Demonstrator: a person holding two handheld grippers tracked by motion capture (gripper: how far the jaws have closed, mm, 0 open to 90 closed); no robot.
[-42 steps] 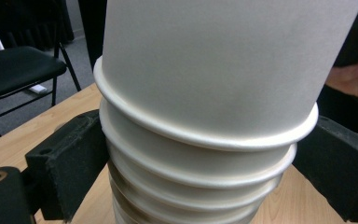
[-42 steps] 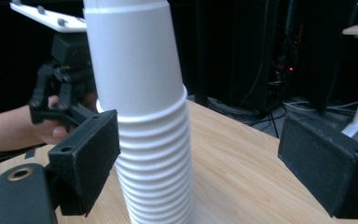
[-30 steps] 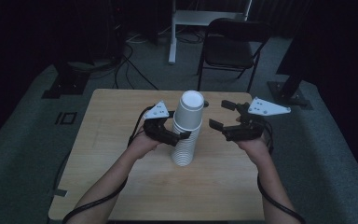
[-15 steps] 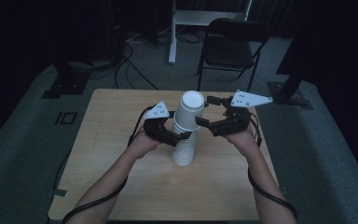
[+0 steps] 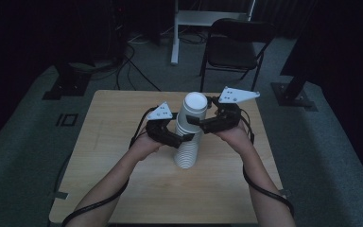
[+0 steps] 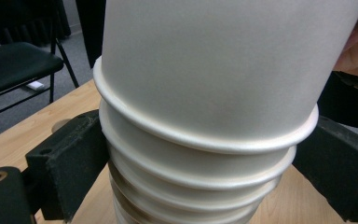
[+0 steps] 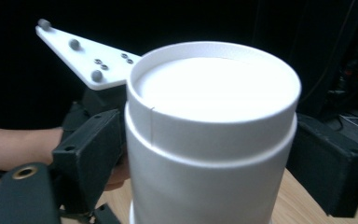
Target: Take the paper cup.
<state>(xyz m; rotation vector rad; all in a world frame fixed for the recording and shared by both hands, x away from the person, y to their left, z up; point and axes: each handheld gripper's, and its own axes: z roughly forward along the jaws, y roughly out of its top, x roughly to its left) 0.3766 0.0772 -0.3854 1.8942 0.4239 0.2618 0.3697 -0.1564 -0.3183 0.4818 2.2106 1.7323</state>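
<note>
Cup stack (image 5: 189, 130), base hidden in gripper views

Wooden table (image 5: 123, 189) on grey carpet (image 5: 23, 156), room dark. Black folding chair (image 5: 238, 45) behind the table's far edge, beside it a white desk leg (image 5: 174, 35) with a pale foot. Loose cables (image 5: 132, 52) across the floor back left, running toward a dark stand base (image 5: 68, 82). Second dark base (image 5: 293, 92) at right. Small square marking (image 5: 67, 119) on the carpet left of the table. Chair (image 6: 14, 65) also in left gripper view
</note>
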